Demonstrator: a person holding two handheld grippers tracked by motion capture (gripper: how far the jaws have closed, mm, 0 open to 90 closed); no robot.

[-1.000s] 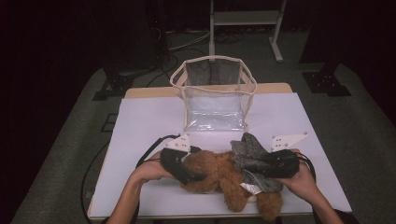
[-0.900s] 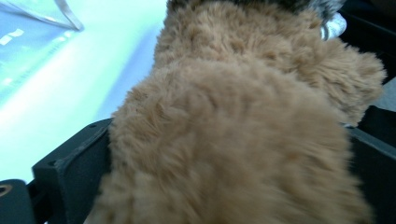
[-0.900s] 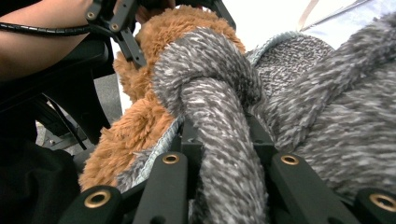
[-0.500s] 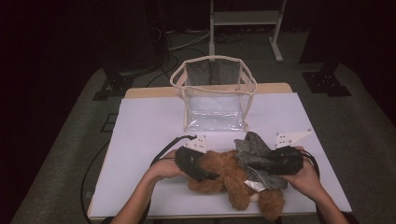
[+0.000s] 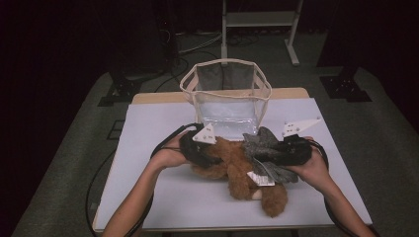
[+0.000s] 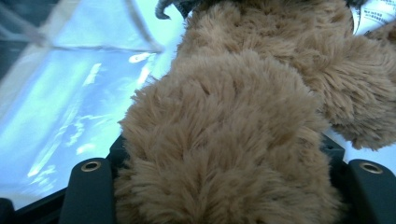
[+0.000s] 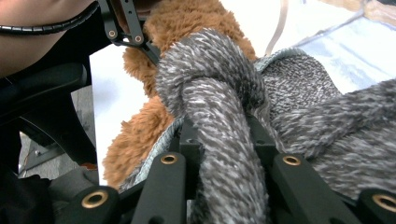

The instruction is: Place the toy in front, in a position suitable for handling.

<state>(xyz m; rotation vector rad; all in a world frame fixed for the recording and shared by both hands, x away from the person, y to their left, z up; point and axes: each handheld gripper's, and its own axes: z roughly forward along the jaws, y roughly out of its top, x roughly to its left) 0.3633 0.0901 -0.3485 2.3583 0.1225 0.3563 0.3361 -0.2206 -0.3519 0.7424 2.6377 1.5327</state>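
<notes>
Plush toys mid-table: fluffy brown stuffed animal [image 5: 242, 173] lying on the white table top [image 5: 148, 148], with a grey speckled knit plush toy [image 5: 264, 153] draped over its right side, the two touching. White sewn-in label [image 5: 260, 178] shows between them.

Left gripper [image 5: 200, 150] comes in from the left, held in the person's left hand [image 5: 168, 157]. Its jaws have just been closing, and in the left gripper view the brown fur [image 6: 224, 140] fills the gap between them, bulging over both black jaws, so it grips a limb or lobe of the brown toy. Which part exactly, can't tell.

Right gripper [image 5: 286, 150], in the right hand [image 5: 311, 170], is narrow and clamped on a thick rolled limb of the grey knit toy [image 7: 219, 140]; right gripper view shows that limb squeezed between both jaws, brown fur just behind it.

Clear plastic tote bag with beige trim and handles [image 5: 227, 94] stands upright and open just beyond the toys, near the table's far edge, apart from both grippers. Grey three-cornered plates sit on top of each gripper. Black cable [image 5: 163, 143] loops off the left gripper across the table.
</notes>
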